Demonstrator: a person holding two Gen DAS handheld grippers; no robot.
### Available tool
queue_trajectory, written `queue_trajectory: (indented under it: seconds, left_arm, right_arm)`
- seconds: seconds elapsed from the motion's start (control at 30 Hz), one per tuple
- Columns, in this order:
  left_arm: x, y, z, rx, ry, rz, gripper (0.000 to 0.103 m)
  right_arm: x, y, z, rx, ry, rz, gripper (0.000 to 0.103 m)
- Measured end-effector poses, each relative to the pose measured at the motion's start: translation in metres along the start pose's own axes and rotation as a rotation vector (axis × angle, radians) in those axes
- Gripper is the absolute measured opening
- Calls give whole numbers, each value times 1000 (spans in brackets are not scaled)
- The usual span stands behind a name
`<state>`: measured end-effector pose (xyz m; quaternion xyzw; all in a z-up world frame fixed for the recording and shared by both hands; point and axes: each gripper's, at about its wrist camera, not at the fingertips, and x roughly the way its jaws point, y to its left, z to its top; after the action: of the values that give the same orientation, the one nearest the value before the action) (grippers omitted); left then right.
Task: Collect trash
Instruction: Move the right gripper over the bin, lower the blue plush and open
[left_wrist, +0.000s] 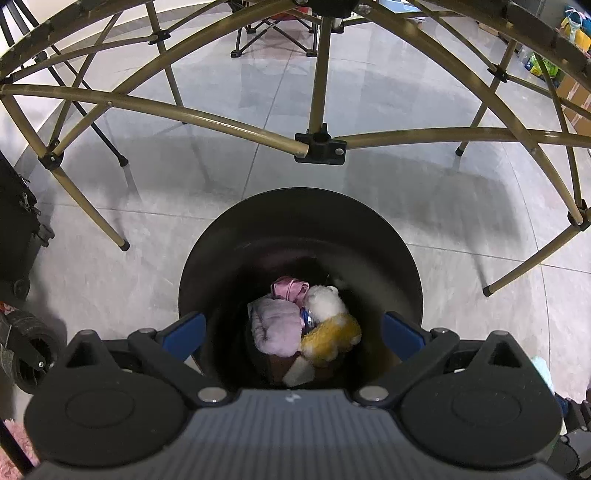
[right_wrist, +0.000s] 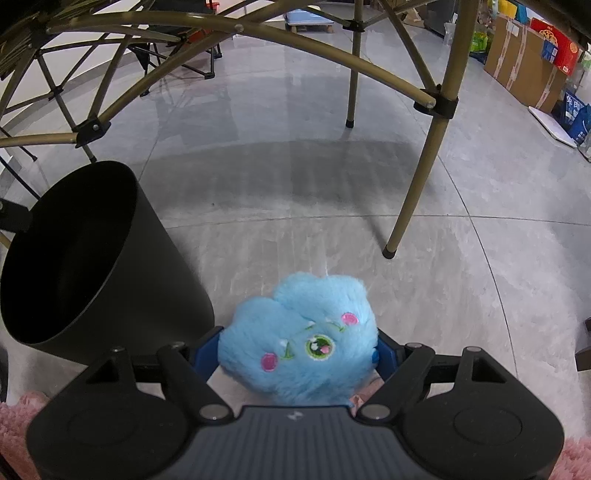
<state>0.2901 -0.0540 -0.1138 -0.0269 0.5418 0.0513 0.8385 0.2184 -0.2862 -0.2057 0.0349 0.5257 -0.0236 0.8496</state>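
Observation:
My left gripper (left_wrist: 293, 332) is open and empty, held straight above the black bin (left_wrist: 229, 243). Inside the bin lie a white and yellow plush toy (left_wrist: 328, 325), a pale purple plush (left_wrist: 275, 325) and a pink item (left_wrist: 290, 288). My right gripper (right_wrist: 297, 350) is shut on a fluffy blue plush toy (right_wrist: 303, 339) with a green eye and pink cheeks, held just above the floor. The black bin also shows in the right wrist view (right_wrist: 92, 258), to the left of the blue plush.
Gold folding table legs (left_wrist: 317, 74) and crossbars arch over the grey tiled floor (right_wrist: 295, 177). One leg (right_wrist: 417, 184) stands right of the blue plush. A black wheeled case (left_wrist: 18, 229) is at left. Cardboard boxes (right_wrist: 524, 62) stand far right. A pink rug (right_wrist: 22, 428) lies below.

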Motion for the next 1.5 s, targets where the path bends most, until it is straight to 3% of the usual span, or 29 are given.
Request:
queue_trajectory:
  seconds: [0.7, 1.13, 1.5]
  left_arm:
    - [-17, 25, -10, -11, -40, 8, 103]
    - [-30, 63, -19, -52, -71, 17, 103]
    - [-37, 101, -25, -110, -82, 20, 103]
  right_arm:
    - [-20, 31, 5, -62, -37, 16, 80]
    - [-45, 60, 16, -61, -53, 29, 80]
    - [-73, 94, 37, -96, -136, 68, 80]
